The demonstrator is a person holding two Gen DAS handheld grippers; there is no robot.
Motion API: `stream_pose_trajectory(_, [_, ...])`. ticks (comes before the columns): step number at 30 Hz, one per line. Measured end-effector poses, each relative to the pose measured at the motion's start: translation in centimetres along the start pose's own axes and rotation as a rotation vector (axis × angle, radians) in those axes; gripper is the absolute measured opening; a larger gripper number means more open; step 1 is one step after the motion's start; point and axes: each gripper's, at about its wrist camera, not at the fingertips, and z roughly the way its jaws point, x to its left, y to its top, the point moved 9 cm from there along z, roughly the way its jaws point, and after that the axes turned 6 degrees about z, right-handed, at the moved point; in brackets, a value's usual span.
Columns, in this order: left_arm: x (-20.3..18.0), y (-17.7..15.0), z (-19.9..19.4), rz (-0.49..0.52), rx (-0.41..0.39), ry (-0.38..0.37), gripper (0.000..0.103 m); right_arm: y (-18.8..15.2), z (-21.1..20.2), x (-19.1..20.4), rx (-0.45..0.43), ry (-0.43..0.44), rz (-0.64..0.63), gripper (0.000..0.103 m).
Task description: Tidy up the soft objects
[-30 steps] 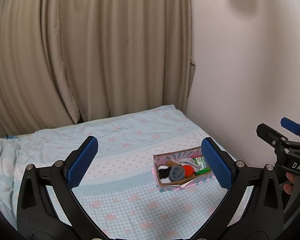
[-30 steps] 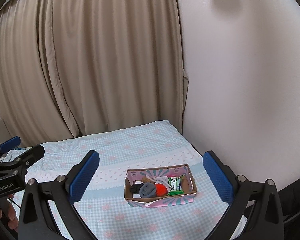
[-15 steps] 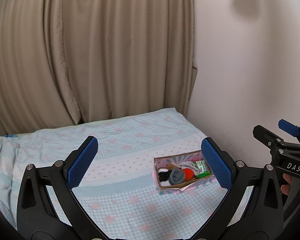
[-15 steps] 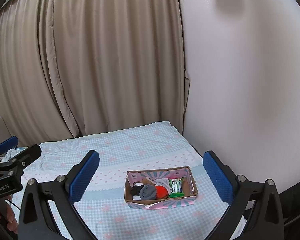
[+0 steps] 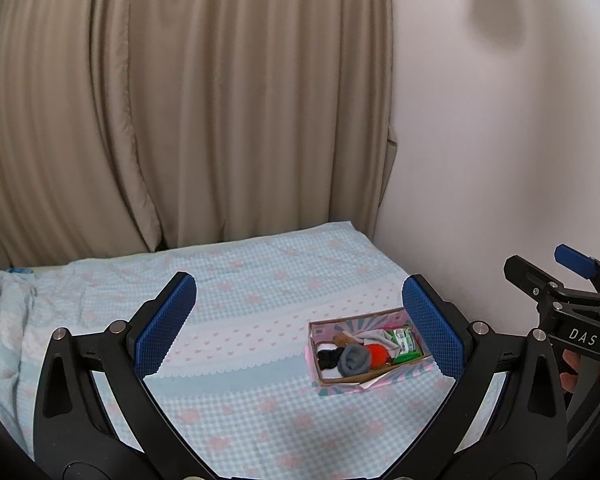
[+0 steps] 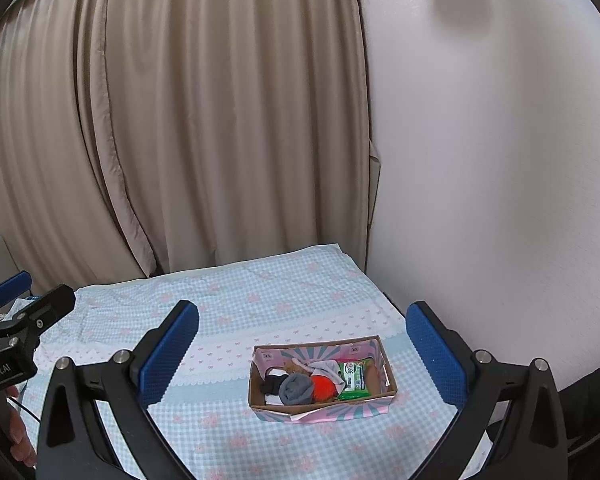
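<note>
1. Left gripper point(image 5: 298, 330): jaws spread wide, nothing between them, held well above the bed point(image 5: 240, 320). It hangs to the left of the box.

2. Right gripper point(image 6: 302, 350): jaws likewise wide apart and empty, raised above the bed. The box sits between its fingers in the right wrist view, though well below them.

3. Task items: a shallow cardboard box point(image 6: 324, 408) with pink and teal printed sides lies flat on the checked blue bedspread, nearer the wall point(image 6: 480, 180) than the curtain point(image 6: 200, 120). Inside it, packed touching one another: a black fabric item point(image 6: 271, 385), a rolled grey sock point(image 6: 298, 388), an orange-red soft ball point(image 6: 325, 387), a pale cloth point(image 6: 324, 368) and a green wipes packet point(image 6: 354, 380). Nothing soft lies loose on the bedspread.

4. Judgement: the sorting appears complete or close to it; both grippers stand clear of the work.

5. Risks:
   - The box is light and rests on a soft, yielding bed; a descending finger catching its rim could tip it and spill the contents.
   - The contents are heaped near the rim; pinching one item may drag a neighbour out.
   - The near box flap looks bent outward and could snag a pad.
   - The box lies close to the wall side of the bed, so a sideways nudge could push it off.
</note>
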Motion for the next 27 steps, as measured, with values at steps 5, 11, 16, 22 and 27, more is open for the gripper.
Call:
stream_pose_trajectory(5, [0.24, 0.19, 0.13, 0.006, -0.009, 0.008, 0.103, 0.16, 0.1, 0.16, -0.005, -0.002, -0.006, 0.103])
stream_pose_trajectory(11, [0.34, 0.15, 0.34, 0.014, -0.012, 0.014, 0.103, 0.19, 0.26, 0.29, -0.003, 0.0, -0.004, 0.103])
stream_pose_trajectory(16, [0.22, 0.26, 0.2, 0.038, -0.019, 0.026, 0.103, 0.26, 0.32, 0.29, -0.005, -0.001, -0.003, 0.103])
stream_pose_trajectory(22, [0.2, 0.64, -0.23, 0.046, -0.047, 0.027, 0.103, 0.23, 0.63, 0.39, -0.007, -0.003, 0.0, 0.103])
stream_pose_trajectory(27, [0.03, 0.91, -0.34, 0.061, -0.064, 0.029, 0.103, 0.21, 0.7, 0.37, -0.009, -0.006, 0.001, 0.103])
